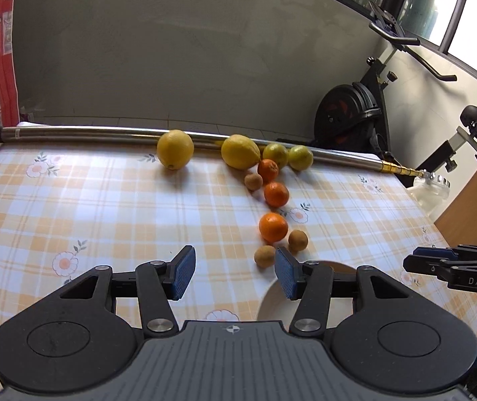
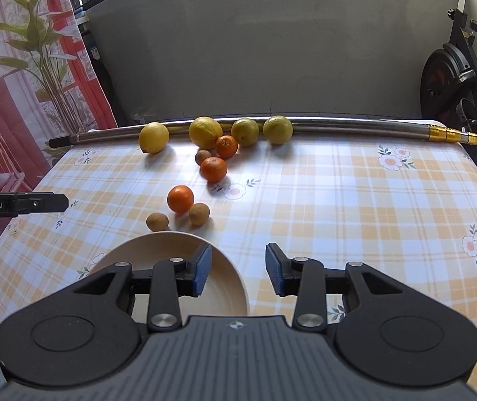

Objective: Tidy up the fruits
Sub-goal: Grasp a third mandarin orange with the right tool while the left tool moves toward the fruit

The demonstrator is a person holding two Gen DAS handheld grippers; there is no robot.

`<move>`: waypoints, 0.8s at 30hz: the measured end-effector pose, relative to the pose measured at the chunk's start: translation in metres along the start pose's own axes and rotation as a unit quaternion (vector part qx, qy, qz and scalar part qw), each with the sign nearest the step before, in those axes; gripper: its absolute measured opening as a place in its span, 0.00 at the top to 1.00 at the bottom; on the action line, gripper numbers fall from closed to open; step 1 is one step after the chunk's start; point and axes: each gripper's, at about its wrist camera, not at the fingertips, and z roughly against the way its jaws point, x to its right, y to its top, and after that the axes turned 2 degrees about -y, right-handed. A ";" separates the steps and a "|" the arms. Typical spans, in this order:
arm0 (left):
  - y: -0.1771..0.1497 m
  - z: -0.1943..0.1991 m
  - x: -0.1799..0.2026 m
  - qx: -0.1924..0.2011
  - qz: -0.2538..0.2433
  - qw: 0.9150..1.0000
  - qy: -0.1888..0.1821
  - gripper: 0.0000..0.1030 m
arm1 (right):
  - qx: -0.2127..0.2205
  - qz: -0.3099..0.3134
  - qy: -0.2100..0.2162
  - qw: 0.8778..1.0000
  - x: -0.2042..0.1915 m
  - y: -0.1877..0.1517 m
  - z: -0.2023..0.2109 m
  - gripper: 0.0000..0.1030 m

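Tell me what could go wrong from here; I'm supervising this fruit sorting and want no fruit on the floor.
1. The lemons and limes lean on a loose metal pole at the table's far edge; nudging it could send them over.
2. The small brown fruits sit close beside the nearest orange, so the open right gripper may knock one rolling.
3. The bowl lies partly hidden under both grippers, so a drop could miss it.

Checked tablecloth (image 2: 338,200) covers table. Metal pole (image 2: 338,123) lies along far edge. Exercise bike (image 1: 365,107) far right; red patterned curtain (image 2: 21,67) far left.
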 end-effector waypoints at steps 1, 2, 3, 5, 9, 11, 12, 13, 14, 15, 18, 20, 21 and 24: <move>0.005 0.002 -0.003 0.006 0.000 1.000 0.005 0.47 | 0.003 -0.002 -0.001 1.000 0.001 0.002 0.000 0.62; 0.011 0.004 -0.006 0.012 -0.001 1.000 0.010 0.47 | 0.005 -0.004 -0.001 1.000 0.002 0.005 -0.001 0.62; 0.015 0.004 -0.009 0.017 -0.002 1.000 0.016 0.47 | 0.006 -0.005 0.000 1.000 0.003 0.008 -0.002 0.62; 0.024 0.007 -0.015 0.028 -0.001 0.999 0.028 0.47 | 0.008 -0.008 0.002 1.000 0.003 0.012 -0.005 0.62; 0.039 0.009 -0.029 0.043 0.011 0.998 0.049 0.47 | 0.011 -0.002 0.010 1.000 0.000 0.023 -0.015 0.62; 0.045 0.008 -0.035 0.048 0.018 0.997 0.057 0.47 | 0.014 0.003 0.012 1.000 -0.003 0.028 -0.022 0.62; 0.047 0.006 -0.037 0.049 0.021 0.997 0.061 0.47 | 0.015 0.005 0.013 1.000 -0.003 0.030 -0.025 0.62; 0.048 0.005 -0.038 0.050 0.022 0.996 0.064 0.47 | 0.016 0.007 0.015 1.000 -0.005 0.033 -0.030 0.62; 0.050 0.003 -0.040 0.050 0.022 0.996 0.066 0.47 | 0.016 0.008 0.018 1.000 -0.006 0.036 -0.034 0.62; 0.051 0.000 -0.041 0.050 0.022 0.996 0.067 0.47 | 0.015 0.009 0.020 1.000 -0.006 0.038 -0.039 0.62; 0.055 -0.012 -0.043 0.047 0.021 0.996 0.069 0.47 | 0.010 0.010 0.030 0.999 -0.007 0.047 -0.058 0.62; 0.057 -0.022 -0.045 0.042 0.022 0.996 0.070 0.47 | 0.006 0.007 0.036 0.999 -0.007 0.054 -0.072 0.62; 0.059 -0.026 -0.045 0.041 0.021 0.996 0.070 0.47 | 0.004 0.004 0.040 0.999 -0.007 0.057 -0.079 0.62; 0.064 -0.039 -0.045 0.038 0.016 0.996 0.073 0.47 | -0.002 0.003 0.048 0.999 -0.007 0.067 -0.102 0.62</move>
